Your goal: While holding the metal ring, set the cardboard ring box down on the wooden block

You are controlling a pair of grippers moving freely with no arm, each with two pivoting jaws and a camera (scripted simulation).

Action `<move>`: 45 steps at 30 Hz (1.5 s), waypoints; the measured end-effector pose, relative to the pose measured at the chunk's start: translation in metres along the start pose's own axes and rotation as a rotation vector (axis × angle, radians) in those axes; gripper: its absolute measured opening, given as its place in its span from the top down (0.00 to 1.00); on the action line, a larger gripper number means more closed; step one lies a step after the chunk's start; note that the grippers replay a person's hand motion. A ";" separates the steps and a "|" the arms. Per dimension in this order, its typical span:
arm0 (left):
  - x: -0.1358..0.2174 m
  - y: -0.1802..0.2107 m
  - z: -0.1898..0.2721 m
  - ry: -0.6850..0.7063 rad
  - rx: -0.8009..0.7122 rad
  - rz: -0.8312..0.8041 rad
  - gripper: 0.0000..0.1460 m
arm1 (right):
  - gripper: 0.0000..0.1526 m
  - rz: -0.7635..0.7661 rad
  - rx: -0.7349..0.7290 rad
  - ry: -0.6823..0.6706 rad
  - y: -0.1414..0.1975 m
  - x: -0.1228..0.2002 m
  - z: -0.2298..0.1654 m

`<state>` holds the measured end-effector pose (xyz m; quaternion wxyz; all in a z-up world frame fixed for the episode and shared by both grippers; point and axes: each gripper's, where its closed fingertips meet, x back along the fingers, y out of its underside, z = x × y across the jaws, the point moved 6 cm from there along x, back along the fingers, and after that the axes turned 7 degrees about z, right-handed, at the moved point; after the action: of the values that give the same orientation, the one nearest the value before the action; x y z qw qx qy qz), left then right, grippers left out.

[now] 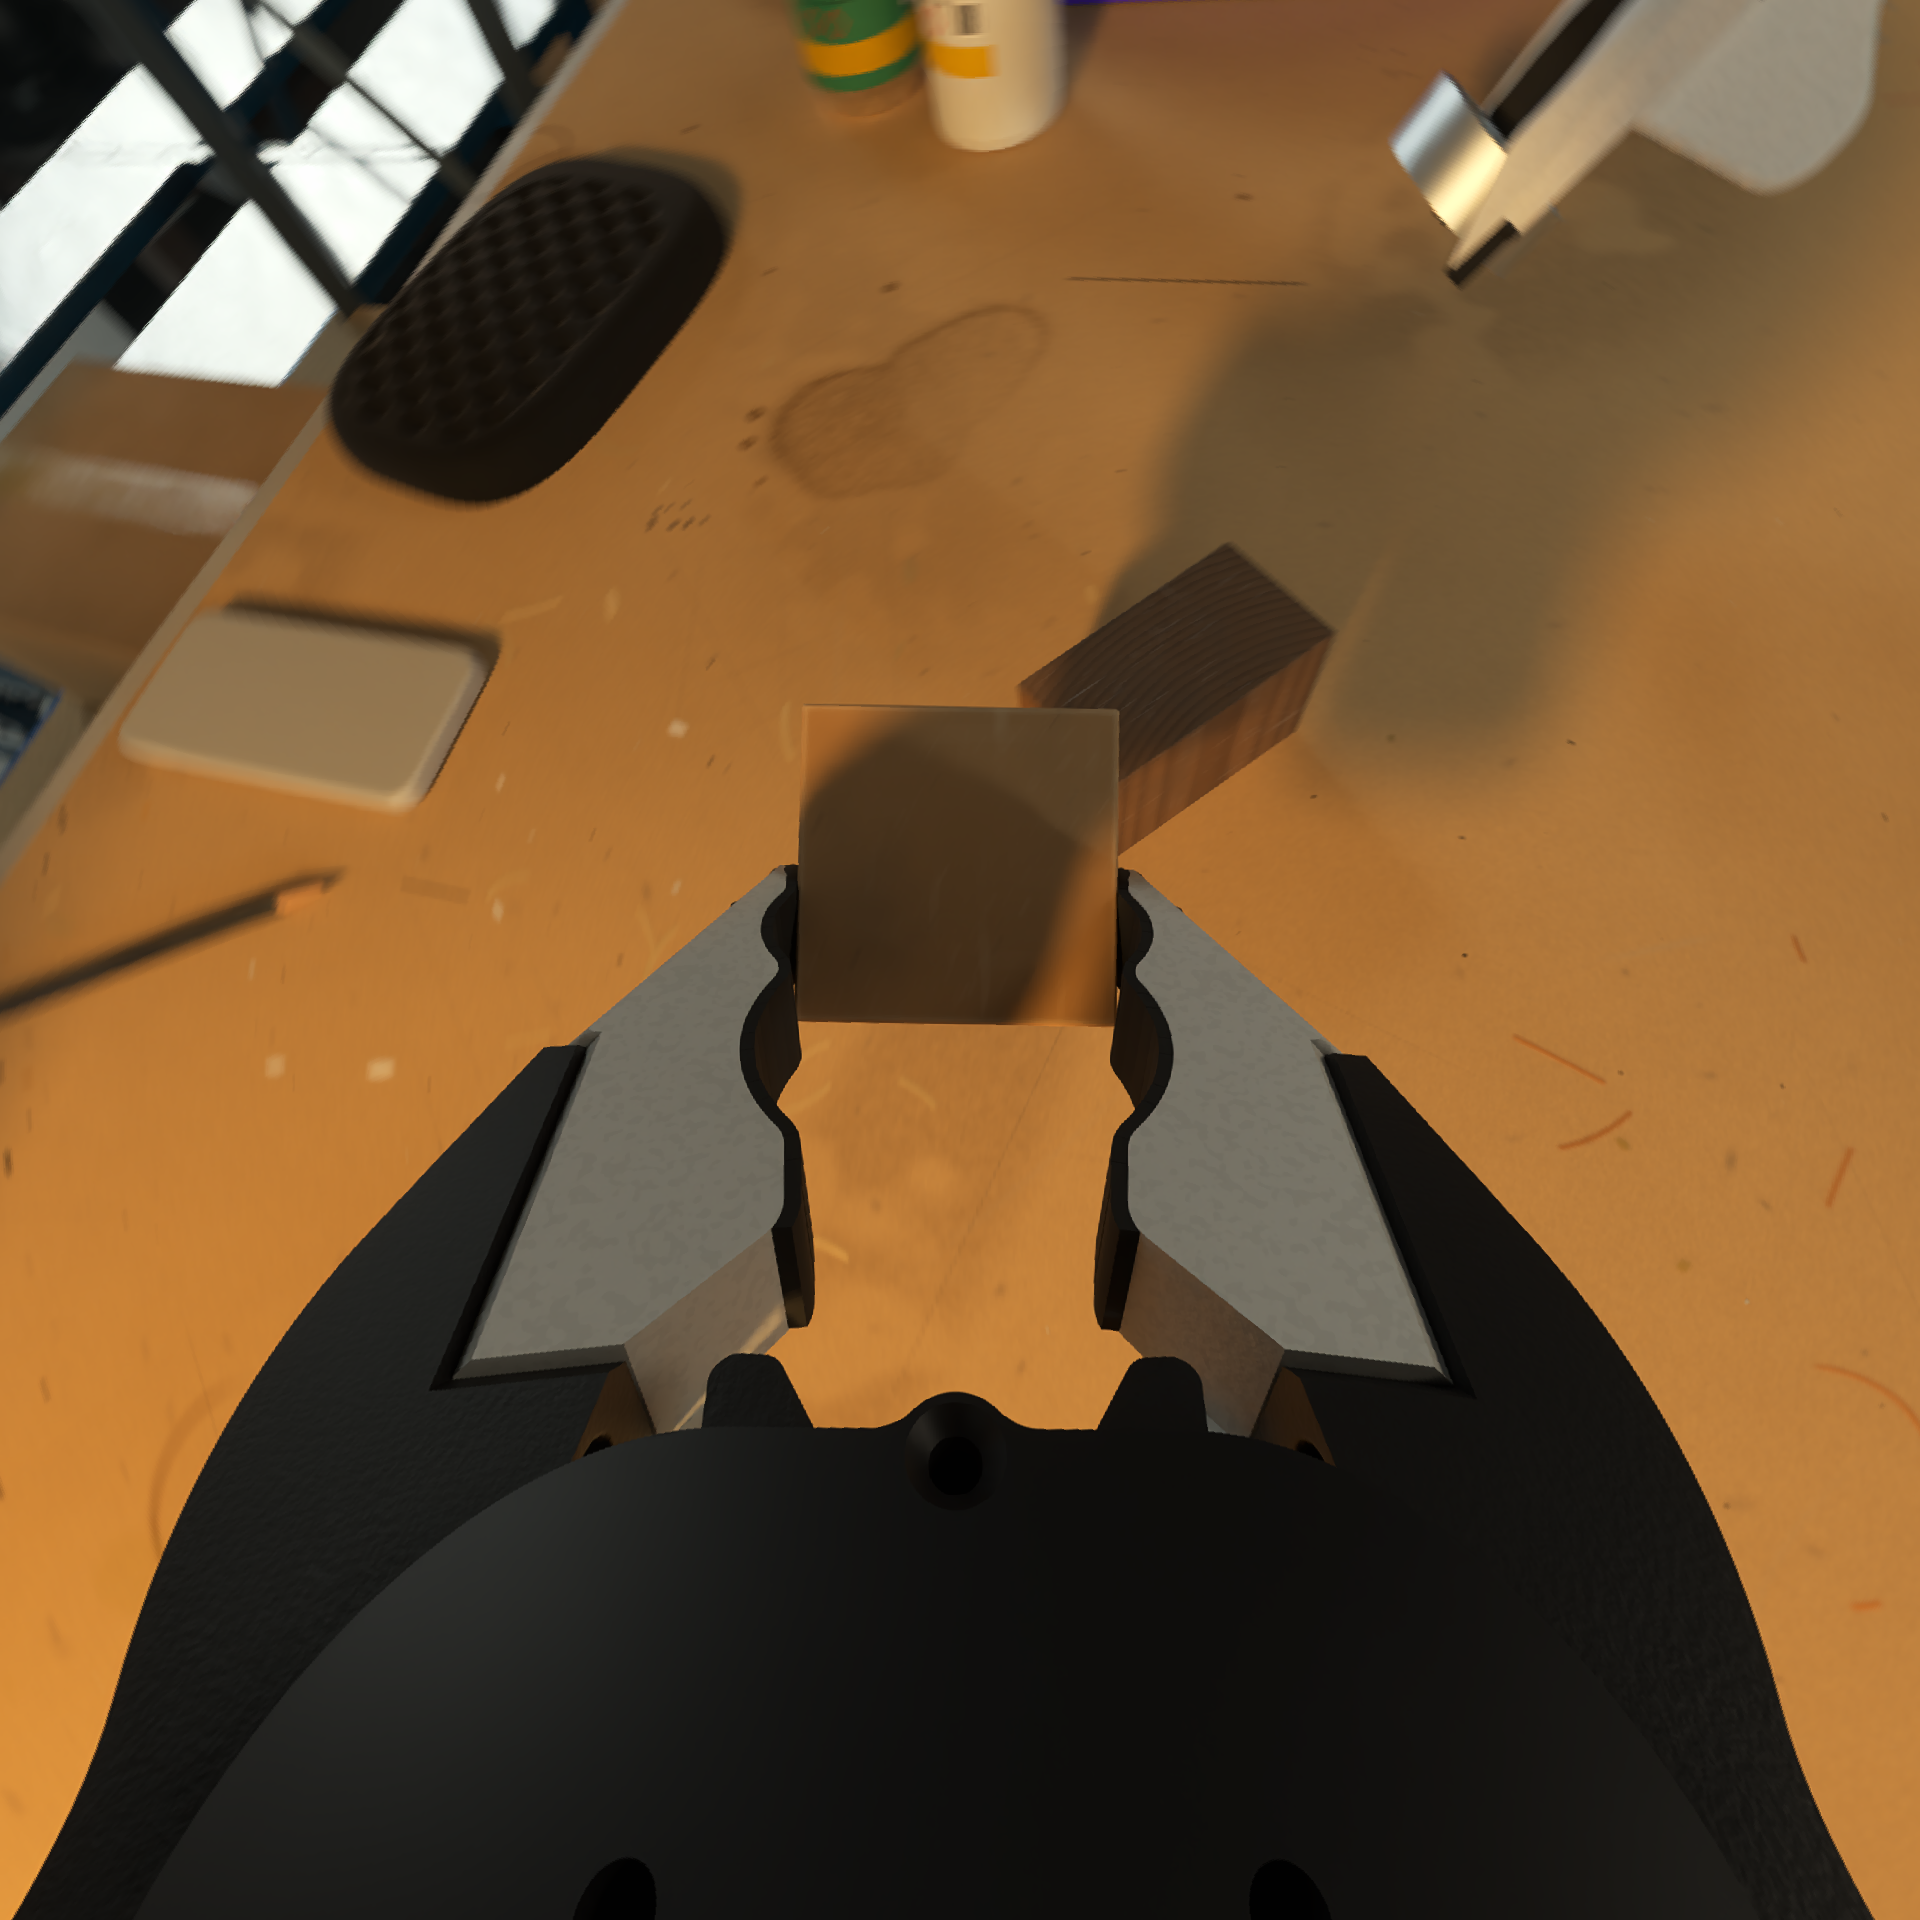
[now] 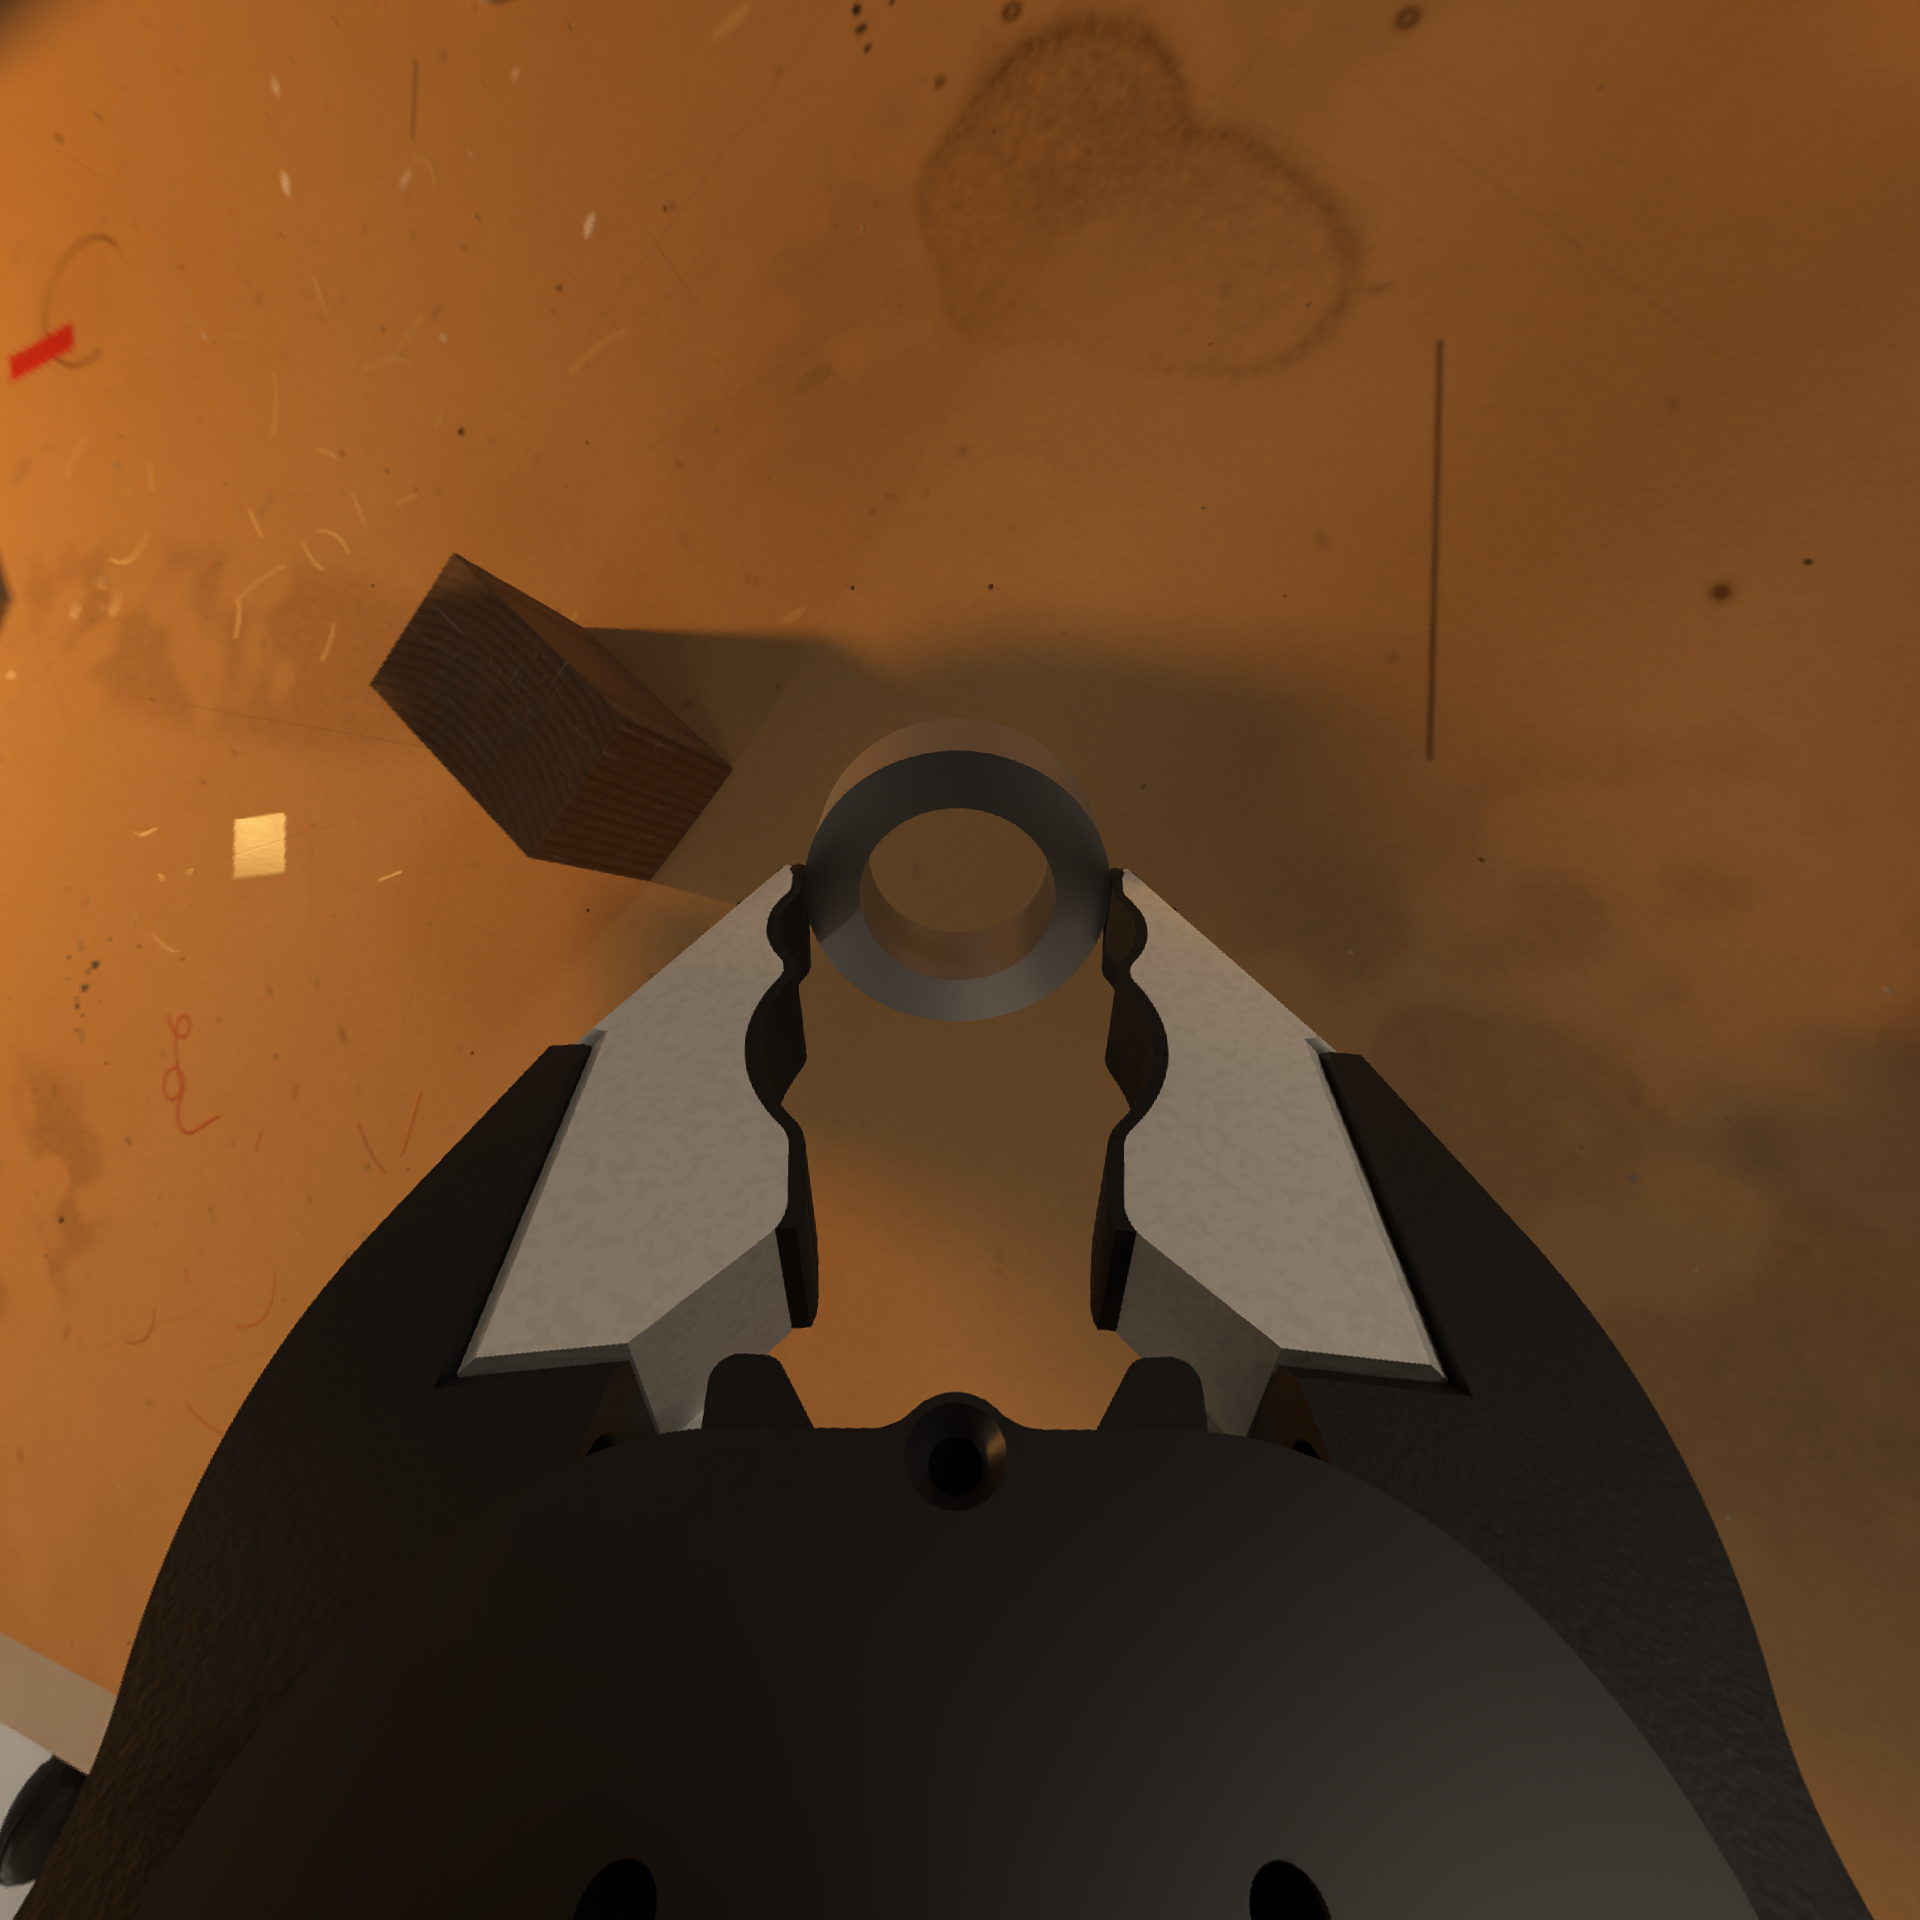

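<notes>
My left gripper (image 1: 957,914) is shut on the square cardboard ring box (image 1: 957,831) and holds it above the table. The dark wooden block (image 1: 1195,675) lies on the table just beyond and right of the box, partly hidden by it. My right gripper (image 2: 957,914) is shut on the grey metal ring (image 2: 956,977), held above the table with its hole facing the camera. The wooden block also shows in the right wrist view (image 2: 540,717), down to the left of the ring. The right gripper with the ring (image 1: 1449,156) shows far off at the top right of the left wrist view.
On the orange table (image 1: 1558,935) lie a black perforated oval pad (image 1: 520,322), a flat beige slab (image 1: 312,707) and a pencil (image 1: 166,935) at the left. Two bottles (image 1: 935,52) stand at the far edge. The table's left edge runs diagonally.
</notes>
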<state>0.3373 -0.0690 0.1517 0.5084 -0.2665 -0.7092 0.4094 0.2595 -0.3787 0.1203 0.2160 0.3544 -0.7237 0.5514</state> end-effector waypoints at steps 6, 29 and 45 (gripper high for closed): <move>-0.046 -0.034 0.027 0.235 -0.295 -0.015 0.60 | 0.63 0.047 0.002 -0.019 0.007 0.023 0.008; -0.118 -0.033 0.034 0.744 -0.591 -0.117 0.60 | 0.63 0.061 -0.009 -0.073 0.012 0.032 0.015; -0.109 -0.033 0.027 0.673 -0.486 -0.057 0.40 | 0.63 0.043 0.039 -0.106 0.004 0.026 -0.001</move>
<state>0.3505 -0.1807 0.1208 0.6452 -0.4778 -0.5866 0.1059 0.2393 -0.3846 0.1360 0.1585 0.3715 -0.7308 0.5503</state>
